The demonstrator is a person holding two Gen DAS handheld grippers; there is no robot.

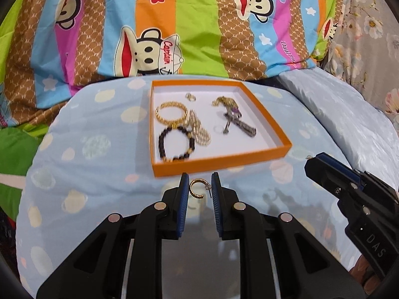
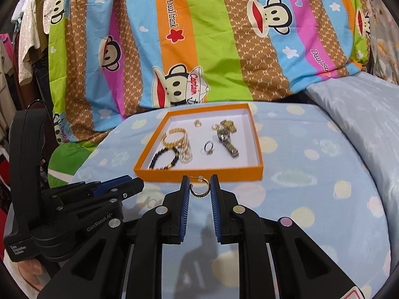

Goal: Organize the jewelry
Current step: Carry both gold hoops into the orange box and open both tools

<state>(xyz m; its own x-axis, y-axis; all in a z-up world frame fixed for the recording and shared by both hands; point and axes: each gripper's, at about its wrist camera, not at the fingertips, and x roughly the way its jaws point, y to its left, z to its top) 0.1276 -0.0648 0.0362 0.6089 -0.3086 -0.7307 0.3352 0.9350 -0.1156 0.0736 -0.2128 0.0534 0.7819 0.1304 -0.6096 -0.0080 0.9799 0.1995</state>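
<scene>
So I'm mid-carry here: each pair of tongs is pinching one small gold hoop earring, and both are lifted just clear of the pale blue spotted bed cover [image 1: 82, 149], right at the near edge of the shallow orange cardboard tray [image 1: 269, 122]. The left tongs [image 1: 199, 186] have their gold hoop earring [image 1: 195, 189] caught by its post end against the right pad, with the open gap of the C facing right and its long axis standing roughly upright. The right tongs [image 2: 199, 186] squeeze the matching gold hoop earring [image 2: 199, 186] across its width; it hangs like a U with the opening up.

Next move, I reckon, is to go forward over the near wall and drop both in the bare white patch, clear of the black beaded bracelet [image 1: 177, 144] and the gold chain bangle [image 1: 172, 112].
</scene>
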